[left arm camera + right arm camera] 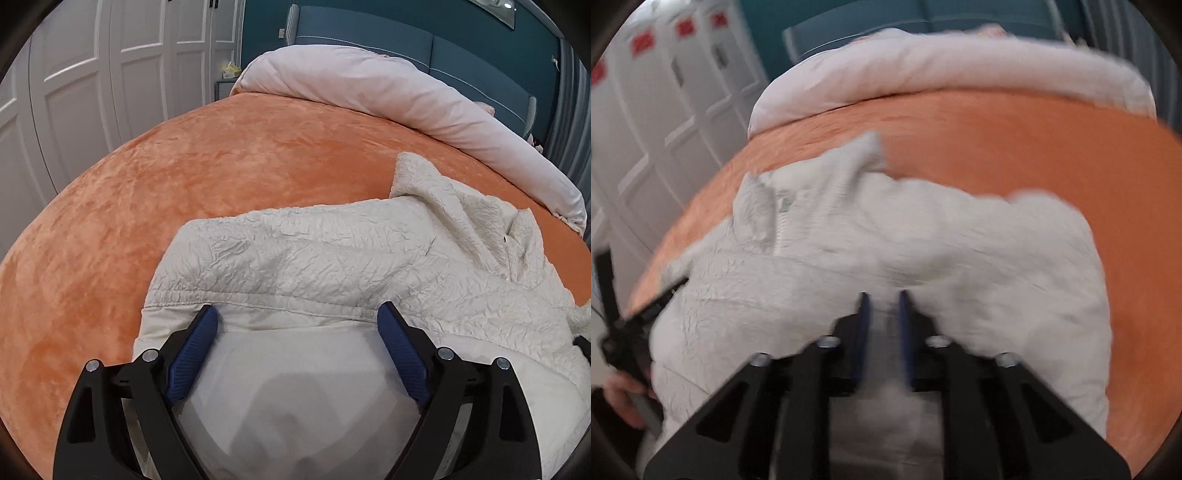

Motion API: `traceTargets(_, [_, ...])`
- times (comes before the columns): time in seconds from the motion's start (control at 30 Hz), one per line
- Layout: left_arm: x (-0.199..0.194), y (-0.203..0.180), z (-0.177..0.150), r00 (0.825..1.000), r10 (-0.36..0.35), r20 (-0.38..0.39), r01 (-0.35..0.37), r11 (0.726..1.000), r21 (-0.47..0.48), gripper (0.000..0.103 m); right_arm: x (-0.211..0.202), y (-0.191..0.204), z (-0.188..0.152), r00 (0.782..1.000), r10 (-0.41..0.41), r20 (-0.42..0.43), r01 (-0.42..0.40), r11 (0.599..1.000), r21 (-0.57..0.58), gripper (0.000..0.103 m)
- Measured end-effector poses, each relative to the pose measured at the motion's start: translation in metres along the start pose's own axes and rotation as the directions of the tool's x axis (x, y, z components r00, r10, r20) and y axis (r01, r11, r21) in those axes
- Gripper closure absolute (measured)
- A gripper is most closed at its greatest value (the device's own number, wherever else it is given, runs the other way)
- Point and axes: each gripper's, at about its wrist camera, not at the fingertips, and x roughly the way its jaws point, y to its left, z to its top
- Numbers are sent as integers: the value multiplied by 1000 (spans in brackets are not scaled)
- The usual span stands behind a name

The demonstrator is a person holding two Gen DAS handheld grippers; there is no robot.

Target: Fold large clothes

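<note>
A cream crinkled jacket (332,251) with a fleecy lining lies spread on the orange bed cover (184,166). My left gripper (297,308) hovers open over its stitched hem, the blue pads wide apart and pressing on nothing. In the blurred right wrist view the jacket (960,240) is bunched up. My right gripper (883,295) is shut on a fold of its fabric, which shows between the narrow pads. At the left edge of that view a person's hand (620,395) holds the other tool.
A rolled pale pink duvet (369,85) lies across the head of the bed before a blue headboard (443,48). White wardrobe doors (92,74) stand to the left. Bare orange cover stretches left of and beyond the jacket.
</note>
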Motion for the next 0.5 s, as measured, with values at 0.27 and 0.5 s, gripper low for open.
traceTargets(0.27, [-46, 5, 34, 997, -65, 31, 66, 997, -39, 18, -4, 89, 67, 997, 66, 28, -60, 984, -168, 48])
traceTargets(0.5, [17, 8, 72, 996, -51, -74, 44, 995, -89, 18, 97, 153, 126, 987, 124, -107, -140, 977, -161, 48])
